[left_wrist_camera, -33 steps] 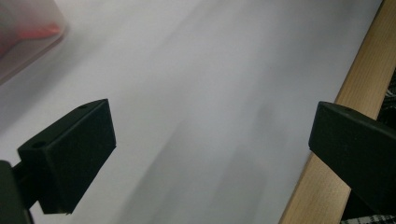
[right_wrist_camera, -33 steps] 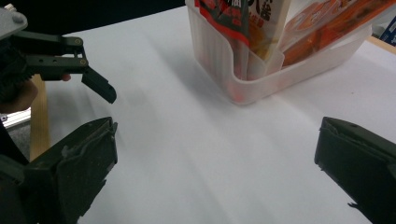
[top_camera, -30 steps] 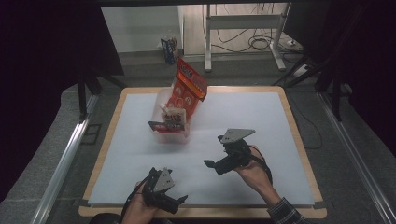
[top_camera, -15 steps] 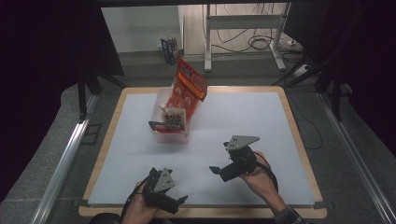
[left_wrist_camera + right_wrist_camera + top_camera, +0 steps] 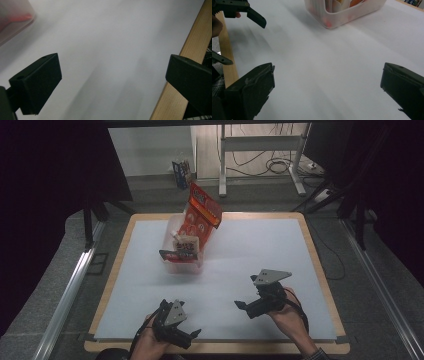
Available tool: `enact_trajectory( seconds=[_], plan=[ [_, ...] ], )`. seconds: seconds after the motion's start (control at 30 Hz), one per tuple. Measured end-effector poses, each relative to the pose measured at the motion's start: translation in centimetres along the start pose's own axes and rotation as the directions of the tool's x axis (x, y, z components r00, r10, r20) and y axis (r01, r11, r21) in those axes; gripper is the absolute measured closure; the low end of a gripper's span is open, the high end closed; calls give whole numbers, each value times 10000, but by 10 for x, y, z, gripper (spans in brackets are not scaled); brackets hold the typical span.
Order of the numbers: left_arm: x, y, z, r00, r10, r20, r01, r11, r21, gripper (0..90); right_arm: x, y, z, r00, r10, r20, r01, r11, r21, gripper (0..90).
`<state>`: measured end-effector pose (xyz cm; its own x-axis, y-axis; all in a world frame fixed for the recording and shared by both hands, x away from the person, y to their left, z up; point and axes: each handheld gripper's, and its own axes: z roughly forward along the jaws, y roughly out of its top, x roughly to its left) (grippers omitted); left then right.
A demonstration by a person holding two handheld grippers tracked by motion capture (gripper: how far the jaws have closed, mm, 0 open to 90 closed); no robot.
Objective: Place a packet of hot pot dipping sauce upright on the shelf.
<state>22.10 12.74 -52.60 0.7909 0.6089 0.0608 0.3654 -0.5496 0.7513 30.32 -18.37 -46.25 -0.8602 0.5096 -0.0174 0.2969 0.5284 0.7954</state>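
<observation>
Right tool (image 5: pixel 241 306), black hard plastic with a grey three-cornered plate on top, held above the worktop (image 5: pixel 260 245) near its near right corner, jaws spread wide, gripping nothing. Left tool (image 5: pixel 196 333) hard against the near edge, left of middle, jaws likewise spread and empty. Ahead of both, toward the far left of the worktop: clear soft-cornered plastic tub (image 5: pixel 181 264), translucent walls, on the smooth white sheet. Inside, glossy crinkled snack packets (image 5: pixel 185 247); tall red-orange pouch (image 5: pixel 202 212) standing up, long axis leaning toward the far right corner. Tub diagonally forward-left of right tool, forward of left tool; well apart from both, left tool perhaps slightly nearer.
</observation>
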Motion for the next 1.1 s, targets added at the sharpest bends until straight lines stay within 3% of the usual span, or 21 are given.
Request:
enact_trajectory(
  seconds=[1.1],
  plan=[
    [3,-1,-1,9993,-207,-297,206,9998,-64,0,-8,-51,-46,9901,764,1174,-768,9970,-10,0]
  ],
)
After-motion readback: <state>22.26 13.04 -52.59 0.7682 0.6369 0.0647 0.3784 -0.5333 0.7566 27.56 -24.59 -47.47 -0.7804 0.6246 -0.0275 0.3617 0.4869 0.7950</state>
